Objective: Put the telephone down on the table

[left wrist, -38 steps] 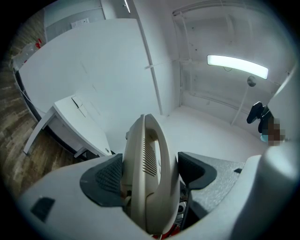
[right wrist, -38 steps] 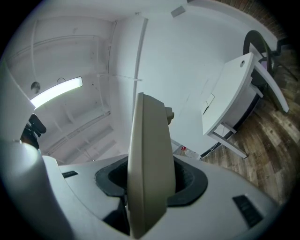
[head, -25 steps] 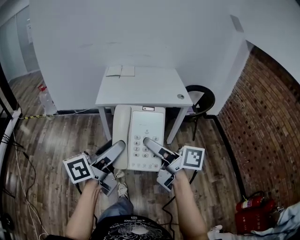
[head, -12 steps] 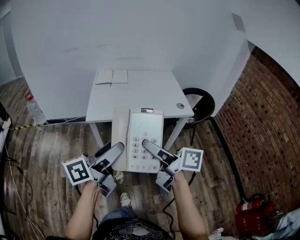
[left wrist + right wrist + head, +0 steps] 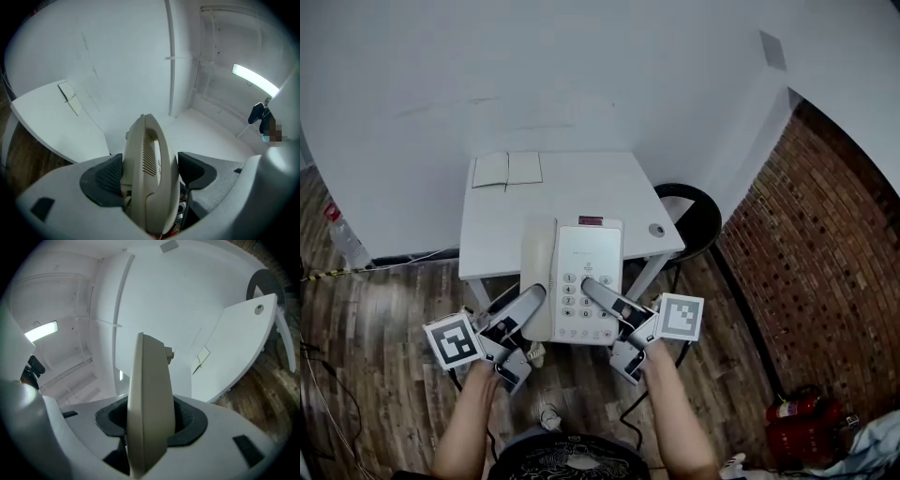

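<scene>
I held the cream telephone (image 5: 591, 258) by its near end, left gripper (image 5: 532, 298) and right gripper (image 5: 595, 289) both clamped on it. Its long axis pointed ahead toward the table (image 5: 581, 183), which lay below.

1. Head view: from high overhead, facing steeply down onto the white rectangular tabletop (image 5: 581, 183) ahead.
2. Both gripper views: very close, looking along their jaws at the cream plastic telephone (image 5: 147, 173), sharing that tabletop beyond.

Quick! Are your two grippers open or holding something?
Left gripper: closed on the handset side of the cream plastic desk telephone.
Right gripper: closed on the keypad side of the same telephone.
</scene>
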A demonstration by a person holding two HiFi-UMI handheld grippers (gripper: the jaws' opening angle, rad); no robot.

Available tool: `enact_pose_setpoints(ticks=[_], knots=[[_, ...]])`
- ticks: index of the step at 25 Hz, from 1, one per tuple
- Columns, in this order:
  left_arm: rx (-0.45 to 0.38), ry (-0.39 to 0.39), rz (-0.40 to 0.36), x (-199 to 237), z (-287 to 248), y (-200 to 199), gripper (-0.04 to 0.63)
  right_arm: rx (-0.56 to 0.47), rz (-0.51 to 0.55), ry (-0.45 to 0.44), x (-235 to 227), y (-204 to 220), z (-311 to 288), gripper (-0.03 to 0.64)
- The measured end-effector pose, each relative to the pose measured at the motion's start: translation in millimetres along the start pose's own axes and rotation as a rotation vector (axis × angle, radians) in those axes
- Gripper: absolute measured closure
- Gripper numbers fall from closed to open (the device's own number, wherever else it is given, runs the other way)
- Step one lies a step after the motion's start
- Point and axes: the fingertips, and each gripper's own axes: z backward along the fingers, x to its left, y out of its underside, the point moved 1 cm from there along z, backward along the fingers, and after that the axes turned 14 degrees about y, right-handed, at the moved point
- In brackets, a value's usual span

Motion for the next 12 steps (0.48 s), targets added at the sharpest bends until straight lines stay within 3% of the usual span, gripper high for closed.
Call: enact_pose_setpoints(ticks=[12], knots=[[0.030, 0.007, 0.005, 48.3, -23.4, -37.1, 0.233, -0.023, 0.011, 0.017, -25.3, -38.3, -42.9, 0.422]])
